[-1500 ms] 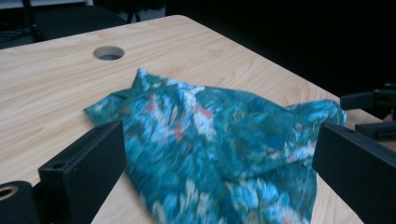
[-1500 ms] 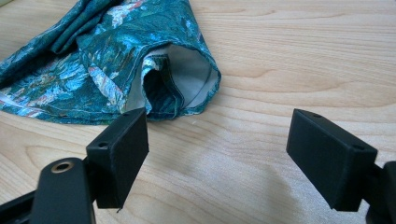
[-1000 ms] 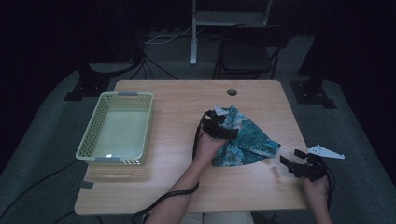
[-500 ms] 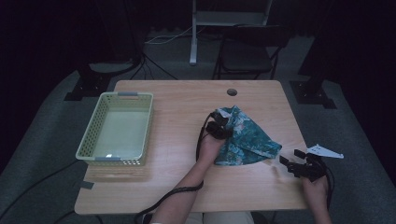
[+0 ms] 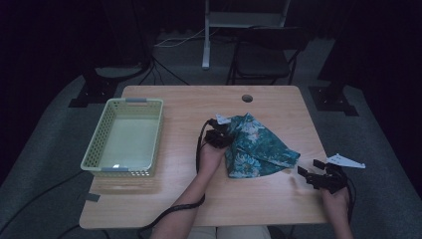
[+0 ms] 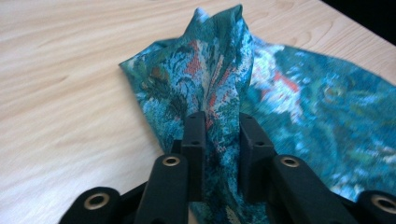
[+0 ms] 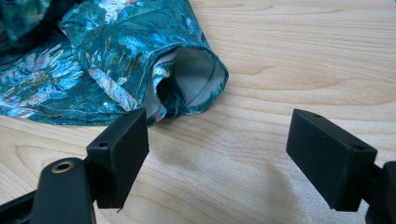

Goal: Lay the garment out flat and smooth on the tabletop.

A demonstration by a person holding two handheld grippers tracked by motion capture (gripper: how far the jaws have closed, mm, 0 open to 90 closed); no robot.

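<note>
Since a moment earlier, the left gripper [image 6: 217, 135] had just closed on a raised fold of the soft, light floral cloth [image 5: 259, 145] mid-table, while the right gripper [image 7: 217, 154] gaped wide beside its hem.

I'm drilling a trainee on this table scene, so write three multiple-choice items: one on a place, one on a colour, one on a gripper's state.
1. Where on the table does the basket stand?
A. at its left side
B. at its right edge
C. on the cloth

2. What colour is the patterned cloth in the main?
A. plain yellow
B. teal
C. black

3. How does the left gripper stand?
A. wide open over bare wood
B. closed on a fold of the cloth
C. inside the basket

Key: 1 A, as the high view shows the pale green basket at the left, apart from the cloth. 2 B, as teal shows in all views, with reddish flecks. 3 B, as the left gripper view shows a raised fold pinched between the jaws, which have just been closing.
</note>
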